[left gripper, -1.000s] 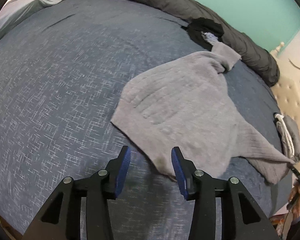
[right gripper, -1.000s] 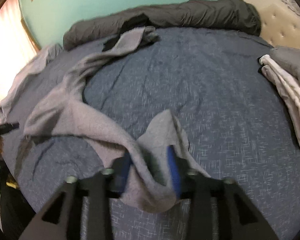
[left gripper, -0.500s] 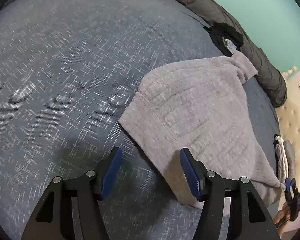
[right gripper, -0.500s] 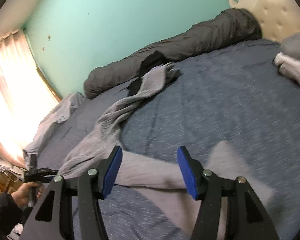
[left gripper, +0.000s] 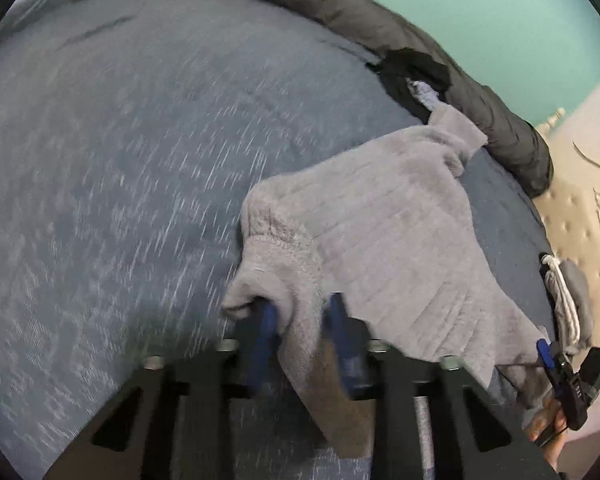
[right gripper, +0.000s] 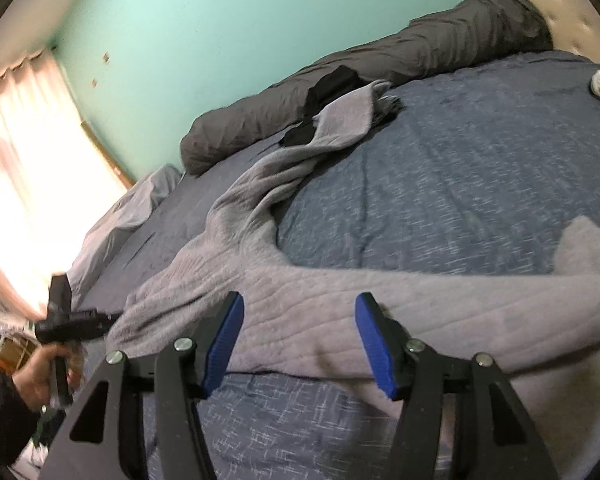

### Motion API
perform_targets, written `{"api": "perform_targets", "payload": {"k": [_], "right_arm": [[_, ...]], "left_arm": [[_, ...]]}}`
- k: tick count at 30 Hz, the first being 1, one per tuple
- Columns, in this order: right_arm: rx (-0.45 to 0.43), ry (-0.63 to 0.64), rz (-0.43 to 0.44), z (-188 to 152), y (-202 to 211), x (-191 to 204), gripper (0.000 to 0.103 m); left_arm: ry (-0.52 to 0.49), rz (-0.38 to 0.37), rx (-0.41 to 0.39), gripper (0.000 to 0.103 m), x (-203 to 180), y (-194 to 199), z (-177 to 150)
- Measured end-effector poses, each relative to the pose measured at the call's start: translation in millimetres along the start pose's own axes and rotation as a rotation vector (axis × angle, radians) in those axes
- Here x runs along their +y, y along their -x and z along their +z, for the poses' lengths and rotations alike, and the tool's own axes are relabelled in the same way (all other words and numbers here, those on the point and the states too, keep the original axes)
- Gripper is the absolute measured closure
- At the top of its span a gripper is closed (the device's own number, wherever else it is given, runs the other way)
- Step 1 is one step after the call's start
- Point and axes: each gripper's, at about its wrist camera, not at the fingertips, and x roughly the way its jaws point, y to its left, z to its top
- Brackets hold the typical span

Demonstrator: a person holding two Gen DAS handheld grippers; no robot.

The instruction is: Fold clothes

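Note:
A grey knitted sweater (left gripper: pixel 384 232) lies spread on the blue bed cover (left gripper: pixel 120 168). My left gripper (left gripper: pixel 302 324) is shut on the sweater's near corner, and cloth bunches up between its blue pads. In the right wrist view the same sweater (right gripper: pixel 300 280) stretches across the bed toward the far bolster. My right gripper (right gripper: pixel 300 332) is open just above the sweater's near edge, holding nothing. The other hand-held gripper (right gripper: pixel 70 320) shows at the left edge of that view.
A dark grey rolled duvet (left gripper: pixel 380 20) lies along the far side by the teal wall. A black garment (left gripper: pixel 412 72) rests against it. Folded light clothes (left gripper: pixel 564 300) sit near the cream headboard (left gripper: pixel 588 208). A bright curtained window (right gripper: pixel 28 168) is at left.
My left gripper moved onto the sweater's corner and shut on it. My right gripper let go of the sweater, opened and lifted back.

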Motion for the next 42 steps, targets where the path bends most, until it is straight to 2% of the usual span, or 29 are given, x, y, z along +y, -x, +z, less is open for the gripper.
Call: {"api": "perform_targets", "payload": {"k": [6, 12, 19, 23, 27, 29, 30, 31, 32, 35, 37, 39, 42], "right_arm": [[0.021, 0.018, 0.002, 0.1, -13.3, 0.1, 0.042], [0.022, 0.025, -0.001, 1.8, -20.1, 0.8, 0.041], [-0.016, -0.008, -0.008, 3.2, -14.7, 5.7, 0.041], [-0.026, 0.001, -0.001, 3.5, -14.7, 14.1, 0.041], [-0.02, 0.011, 0.006, 1.2, -19.1, 21.9, 0.041], [-0.017, 0.012, 0.016, 1.0, -21.7, 25.3, 0.041], [-0.018, 0.02, 0.019, 1.1, -22.6, 28.2, 0.041], [-0.02, 0.034, 0.024, 1.1, -22.9, 31.4, 0.041], [-0.023, 0.048, 0.028, 1.1, -23.1, 34.6, 0.041], [-0.023, 0.062, 0.051, 0.8, -25.2, 39.1, 0.041], [-0.022, 0.057, 0.069, 0.1, -27.2, 39.8, 0.041], [-0.026, 0.047, 0.062, -1.1, -29.3, 40.5, 0.04], [-0.033, 0.042, 0.073, 0.0, -31.2, 42.9, 0.04]], "left_arm": [[-0.087, -0.002, -0.046, 0.091, -17.1, 10.6, 39.1], [-0.121, 0.052, -0.099, 0.091, -24.3, 31.0, 102.9], [-0.117, 0.099, -0.177, 0.092, -34.9, 48.0, 178.5], [-0.082, 0.132, -0.2, 0.091, -32.2, 39.1, 211.1], [-0.118, 0.159, -0.078, 0.088, -40.3, -14.4, 212.1], [-0.139, 0.148, -0.051, 0.082, -40.8, -26.7, 202.3], [-0.15, 0.143, -0.038, 0.074, -41.0, -32.7, 197.4], [-0.148, 0.147, -0.046, 0.068, -36.4, -28.6, 193.0], [-0.146, 0.151, -0.055, 0.057, -31.7, -24.3, 188.7], [-0.097, 0.155, -0.102, 0.05, -11.9, 0.5, 173.9], [-0.051, 0.155, -0.128, 0.033, 4.4, 18.3, 163.8], [0.007, 0.148, -0.155, 0.032, 24.3, 37.2, 152.4], [0.03, 0.187, -0.118, 0.032, 49.2, 43.2, 128.7]]}}
